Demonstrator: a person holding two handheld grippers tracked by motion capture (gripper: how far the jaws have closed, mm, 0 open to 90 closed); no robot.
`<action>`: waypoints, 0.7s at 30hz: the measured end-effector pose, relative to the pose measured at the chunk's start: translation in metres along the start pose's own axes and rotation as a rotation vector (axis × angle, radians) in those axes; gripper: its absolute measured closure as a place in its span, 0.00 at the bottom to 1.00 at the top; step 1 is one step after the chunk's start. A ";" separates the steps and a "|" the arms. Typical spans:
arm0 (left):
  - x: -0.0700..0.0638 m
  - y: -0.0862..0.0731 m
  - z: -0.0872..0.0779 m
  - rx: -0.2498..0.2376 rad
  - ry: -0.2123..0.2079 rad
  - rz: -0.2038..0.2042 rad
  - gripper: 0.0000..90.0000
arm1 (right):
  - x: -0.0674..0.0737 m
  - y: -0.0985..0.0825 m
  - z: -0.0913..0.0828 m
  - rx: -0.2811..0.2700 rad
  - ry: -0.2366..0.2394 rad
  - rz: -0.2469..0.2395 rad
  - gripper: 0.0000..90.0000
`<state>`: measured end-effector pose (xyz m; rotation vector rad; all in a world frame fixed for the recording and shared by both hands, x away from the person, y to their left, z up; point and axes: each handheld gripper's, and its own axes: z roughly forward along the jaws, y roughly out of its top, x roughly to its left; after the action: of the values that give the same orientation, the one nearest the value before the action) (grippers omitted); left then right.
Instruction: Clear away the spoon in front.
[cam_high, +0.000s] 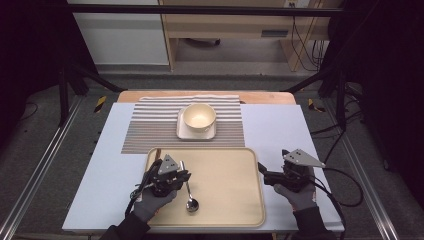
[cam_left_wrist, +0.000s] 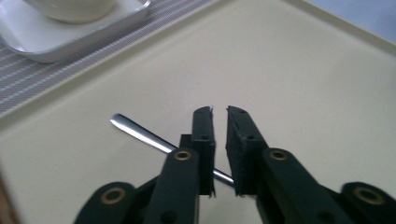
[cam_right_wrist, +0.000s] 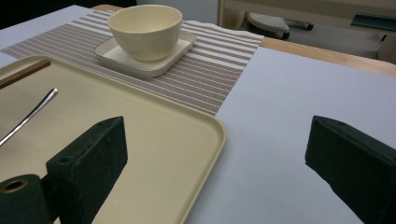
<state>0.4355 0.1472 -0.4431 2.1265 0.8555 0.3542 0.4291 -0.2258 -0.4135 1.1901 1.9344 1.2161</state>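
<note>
Left hand-held gripper (cam_high: 184, 175) sits over the beige rectangular plastic tray (cam_high: 225, 200), left part of it, gloved hand behind. In the left gripper view (cam_left_wrist: 219, 112) the black jaws stand nearly together, narrow slit at the tips, and the slim silver metal spoon (cam_left_wrist: 140, 133) runs its handle across and between them lower down. Whether the pads actually pinch the handle, can't tell from this angle; the handle passes behind the left jaw and shows again in the gap. From the high view the spoon (cam_high: 190, 197) lies w/ its bowl end toward the person, near the tray's front edge, handle running up under the gripper.

Right hand-held gripper (cam_high: 262, 170) is at the tray's right rim, jaws pointing toward the tray. Right gripper view (cam_right_wrist: 215, 154): jaws wide apart, nothing between the pads; one jaw over the tray corner, the other over the pale blue-white sheet covering the worktop (cam_right_wrist: 299, 116).

Beyond the tray, a brown-and-white striped placemat (cam_high: 150, 125) lies on the worktop, touching or just beside the tray's far edge. On it, a white square plate (cam_high: 181, 131) carrying a cream round bowl (cam_high: 199, 117), upright. Bowl & plate well apart from both grippers.

Right gripper view also catches the spoon handle (cam_right_wrist: 32, 114) lying on the tray surface at left, plus a thin brown strip (cam_right_wrist: 23, 74) along the tray's far-left edge; can't tell what that is.
</note>
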 end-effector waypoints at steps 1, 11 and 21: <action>-0.003 -0.001 0.001 0.012 -0.011 0.004 0.96 | 0.000 0.000 0.000 0.000 0.001 0.000 0.07; -0.023 -0.009 0.016 0.113 -0.096 0.073 0.99 | 0.000 0.000 -0.001 -0.005 0.002 0.002 0.07; -0.022 -0.015 0.018 0.187 -0.140 0.101 0.99 | -0.001 0.001 -0.002 -0.010 0.001 0.005 0.07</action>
<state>0.4214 0.1283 -0.4657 2.3427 0.7253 0.1793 0.4282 -0.2275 -0.4116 1.1907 1.9252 1.2279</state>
